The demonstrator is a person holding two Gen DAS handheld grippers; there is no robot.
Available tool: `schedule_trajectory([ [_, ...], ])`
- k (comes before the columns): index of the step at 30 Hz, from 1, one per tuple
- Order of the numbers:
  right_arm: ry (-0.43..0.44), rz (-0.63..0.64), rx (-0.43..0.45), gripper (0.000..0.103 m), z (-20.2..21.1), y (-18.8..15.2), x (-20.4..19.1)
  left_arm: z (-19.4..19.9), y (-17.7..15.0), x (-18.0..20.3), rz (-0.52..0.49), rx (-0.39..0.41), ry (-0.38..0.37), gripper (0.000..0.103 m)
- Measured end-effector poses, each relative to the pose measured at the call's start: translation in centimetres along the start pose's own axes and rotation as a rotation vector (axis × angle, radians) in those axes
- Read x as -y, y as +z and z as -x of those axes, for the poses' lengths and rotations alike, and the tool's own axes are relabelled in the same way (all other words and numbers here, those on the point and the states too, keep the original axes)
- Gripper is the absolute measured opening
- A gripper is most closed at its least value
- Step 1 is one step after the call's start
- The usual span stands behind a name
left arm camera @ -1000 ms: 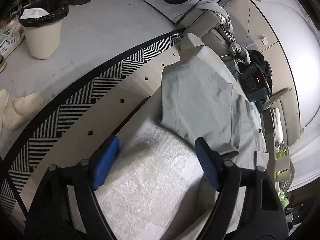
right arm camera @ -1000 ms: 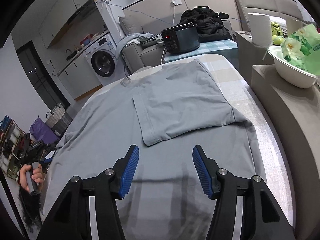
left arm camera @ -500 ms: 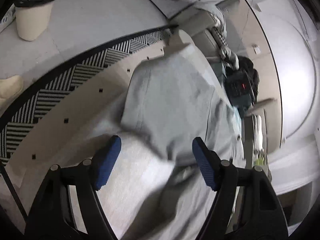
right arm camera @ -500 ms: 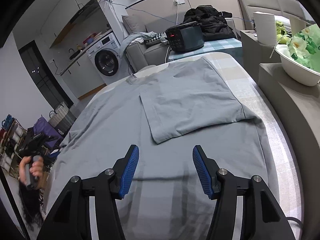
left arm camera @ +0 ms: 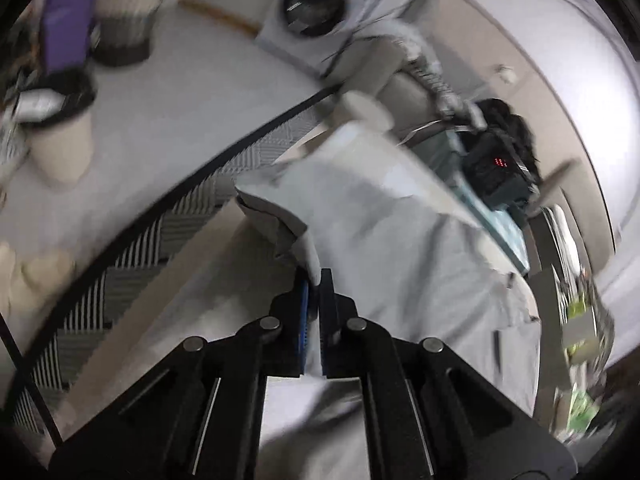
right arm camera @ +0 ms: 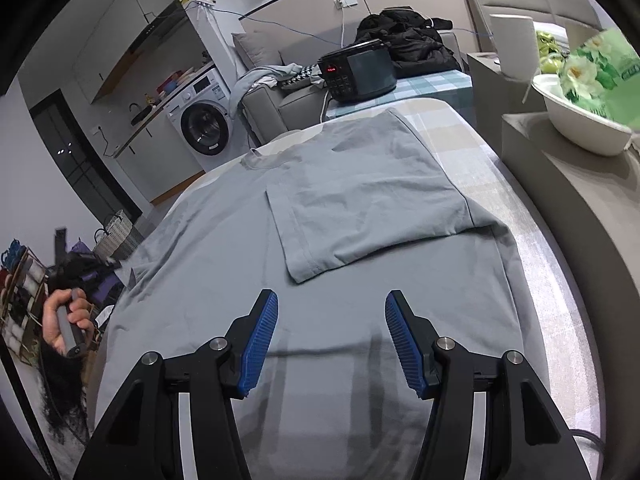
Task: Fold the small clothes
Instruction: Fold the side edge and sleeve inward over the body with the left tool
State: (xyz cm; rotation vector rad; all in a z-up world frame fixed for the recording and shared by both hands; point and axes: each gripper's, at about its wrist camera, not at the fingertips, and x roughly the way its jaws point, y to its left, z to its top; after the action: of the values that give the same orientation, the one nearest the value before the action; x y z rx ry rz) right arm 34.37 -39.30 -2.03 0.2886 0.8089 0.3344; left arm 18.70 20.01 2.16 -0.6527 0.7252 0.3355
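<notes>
The grey T-shirt (right arm camera: 360,208) lies spread on the pale table (right arm camera: 560,280), its right sleeve side folded in across the chest; the right gripper (right arm camera: 331,340) hovers above the shirt's lower part, blue pads parted wide with nothing between them; beyond the shirt's collar stands a washing machine (right arm camera: 204,124); beyond the shirt's far right shoulder sits a black appliance (right arm camera: 360,72) with red digits; a white bowl (right arm camera: 580,124) stands right of the shirt; left of the shirt's hem a hand (right arm camera: 64,320) grips a grey handle.
</notes>
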Motion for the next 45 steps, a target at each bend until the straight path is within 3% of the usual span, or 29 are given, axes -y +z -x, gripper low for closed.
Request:
schedule_trajectory([
  [2, 0.002, 0.003, 0.001, 0.058, 0.0, 0.1, 0.0, 1.4, 0.4, 3.5, -0.081, 0.034, -0.033, 0.002],
  [6, 0.001, 0.003, 0.007, 0.058, 0.1, 0.2, -0.2, 3.3, -1.7, 14.6, -0.339, 0.033, -0.191, 0.002],
  [9, -0.009, 0.013, 0.005, 0.058, 0.3, 0.4, -0.2, 2.0, -6.5, 21.4, -0.549, -0.134, -0.298, 0.004],
  [12, -0.020, 0.002, 0.018, 0.058, 0.8, 0.4, 0.3, -0.2, -12.6, 24.7, -0.737, -0.365, -0.363, 0.013],
  [14, -0.029, -0.007, 0.019, 0.058, 1.1, 0.3, 0.9, -0.2, -14.3, 23.6, -0.726, -0.412, -0.425, 0.013],
  [17, -0.045, -0.005, 0.016, 0.058, 1.4, 0.2, 1.7, 0.2, -13.1, 19.8, -0.628, -0.402, -0.454, 0.018],
  [19, -0.044, -0.014, 0.021, 0.058, 1.5, 0.1, 2.0, 0.3, -11.1, 16.4, -0.557, -0.339, -0.408, 0.038],
  [20, -0.040, -0.022, 0.021, 0.058, 1.4, 0.2, 2.2, 0.4, -9.6, 14.4, -0.494, -0.276, -0.347, 0.055],
  [21, -0.038, -0.026, 0.020, 0.058, 1.3, 0.2, 2.2, 0.0, -8.1, 13.1, -0.434, -0.230, -0.298, 0.062],
  [22, -0.036, -0.030, 0.017, 0.058, 1.1, 0.2, 2.2, -0.7, -7.2, 11.9, -0.394, -0.204, -0.266, 0.062],
  [24, -0.030, -0.023, 0.009, 0.058, 0.9, 0.1, 1.9, -2.9, -4.8, 10.3, -0.311, -0.223, -0.183, 0.062],
  [27, -0.030, 0.000, 0.004, 0.058, 0.7, -0.1, 1.2, -4.5, -3.6, 11.3, -0.280, -0.271, -0.210, 0.059],
  [29, -0.035, 0.005, -0.006, 0.058, 0.5, -0.2, 1.1, -4.3, -3.7, 13.9, -0.359, -0.260, -0.263, 0.059],
  [31, -0.042, 0.004, -0.012, 0.058, 0.4, -0.1, 1.1, -4.7, -4.7, 16.4, -0.432, -0.261, -0.263, 0.059],
  [34, -0.050, -0.006, -0.006, 0.058, 0.5, 0.2, 1.3, -7.1, -6.3, 20.3, -0.560, -0.264, -0.151, 0.059],
  [37, -0.059, -0.006, -0.010, 0.058, 0.6, 0.3, 1.5, -10.0, -7.4, 21.8, -0.648, -0.272, 0.020, 0.057],
  [38, -0.060, -0.004, -0.011, 0.058, 0.7, 0.3, 1.6, -10.5, -7.7, 22.1, -0.661, -0.281, 0.035, 0.051],
  [42, -0.069, -0.018, -0.010, 0.058, 0.8, 0.1, 2.3, -11.4, -8.5, 22.5, -0.712, -0.312, -0.002, 0.004],
  [44, -0.074, -0.032, -0.023, 0.058, 0.6, 0.1, 2.8, -11.5, -8.6, 23.4, -0.665, -0.350, -0.072, 0.003],
  [45, -0.076, -0.033, -0.027, 0.058, 0.5, 0.1, 2.9, -11.3, -8.1, 24.1, -0.598, -0.391, -0.171, 0.003],
])
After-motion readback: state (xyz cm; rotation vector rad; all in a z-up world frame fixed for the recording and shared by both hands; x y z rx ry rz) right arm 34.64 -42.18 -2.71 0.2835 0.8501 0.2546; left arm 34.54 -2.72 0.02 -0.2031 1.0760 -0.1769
